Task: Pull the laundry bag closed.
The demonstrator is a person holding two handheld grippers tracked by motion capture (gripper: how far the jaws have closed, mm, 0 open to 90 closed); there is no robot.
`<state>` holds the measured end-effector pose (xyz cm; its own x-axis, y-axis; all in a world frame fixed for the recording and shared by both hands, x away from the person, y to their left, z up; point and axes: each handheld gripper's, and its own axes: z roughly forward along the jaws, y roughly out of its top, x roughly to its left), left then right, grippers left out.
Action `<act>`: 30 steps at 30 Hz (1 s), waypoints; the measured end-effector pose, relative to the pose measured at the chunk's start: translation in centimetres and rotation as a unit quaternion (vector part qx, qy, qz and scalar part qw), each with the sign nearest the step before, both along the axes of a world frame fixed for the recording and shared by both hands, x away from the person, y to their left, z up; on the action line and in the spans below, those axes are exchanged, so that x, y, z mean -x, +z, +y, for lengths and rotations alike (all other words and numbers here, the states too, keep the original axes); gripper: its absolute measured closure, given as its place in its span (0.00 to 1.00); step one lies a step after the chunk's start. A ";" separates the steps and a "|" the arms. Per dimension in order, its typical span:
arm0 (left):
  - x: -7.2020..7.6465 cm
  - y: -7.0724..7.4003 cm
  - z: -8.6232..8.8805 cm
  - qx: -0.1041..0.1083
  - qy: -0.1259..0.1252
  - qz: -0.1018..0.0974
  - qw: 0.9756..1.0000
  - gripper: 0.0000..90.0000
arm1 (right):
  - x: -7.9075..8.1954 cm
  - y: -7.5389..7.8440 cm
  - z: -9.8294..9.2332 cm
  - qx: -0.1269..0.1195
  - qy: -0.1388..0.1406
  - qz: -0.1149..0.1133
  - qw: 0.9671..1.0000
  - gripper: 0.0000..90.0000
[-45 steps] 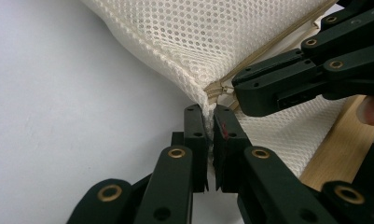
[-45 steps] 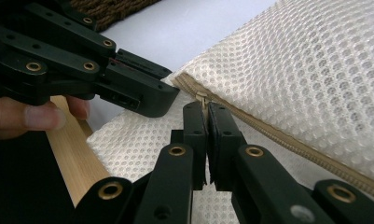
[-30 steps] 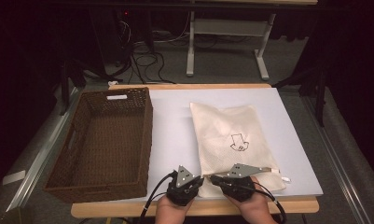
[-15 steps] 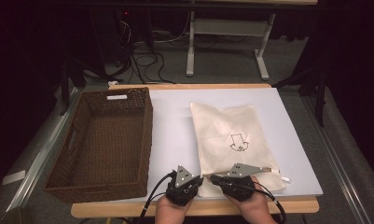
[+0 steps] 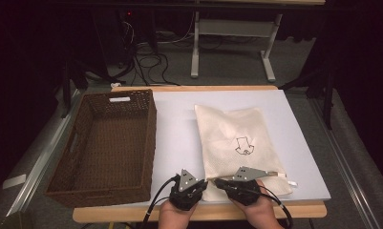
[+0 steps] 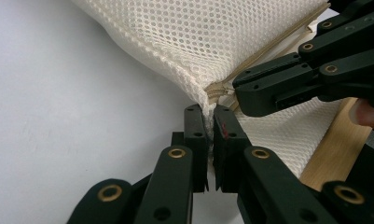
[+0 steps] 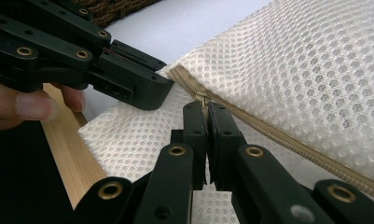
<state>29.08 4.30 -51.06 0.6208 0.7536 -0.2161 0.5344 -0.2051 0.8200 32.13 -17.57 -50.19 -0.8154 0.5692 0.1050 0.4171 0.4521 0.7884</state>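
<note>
Cream mesh cloth bag (image 5: 237, 143), dark woven wicker basket (image 5: 108, 143), matt white tabletop (image 5: 175, 124), pale wooden edge (image 5: 198, 210)

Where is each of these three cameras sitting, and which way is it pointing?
High view: above the person's side, looking forward and down on the table, wicker basket, mesh bag; both hands enter at the bottom.
Left gripper view: rides the left gripper, looking along its jaws shut on the bag's corner; the right gripper shows beside it.
Right gripper view: rides the right gripper, looking along its jaws shut on the zipper pull; the left gripper and fingers show.
All share the mesh bag.
</note>
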 end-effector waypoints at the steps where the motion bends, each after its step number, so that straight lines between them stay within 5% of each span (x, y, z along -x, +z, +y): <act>1: 0.0 0.0 0.0 -0.001 0.000 0.000 1.000 0.95 | 0.0 0.0 0.0 0.002 0.000 0.000 1.000 0.98; 14: 0.1 0.2 0.0 0.004 -0.003 0.003 1.000 0.96 | 0.0 0.0 -0.1 0.000 -0.001 0.001 1.000 0.98; 21: 0.0 0.5 0.8 0.026 0.011 0.000 1.000 0.96 | -0.5 -0.4 -0.9 0.004 -0.024 0.014 1.000 0.98; 30: 0.0 0.2 0.8 0.022 0.009 0.009 1.000 0.96 | -0.6 -0.5 -1.0 0.013 -0.015 0.014 1.000 0.98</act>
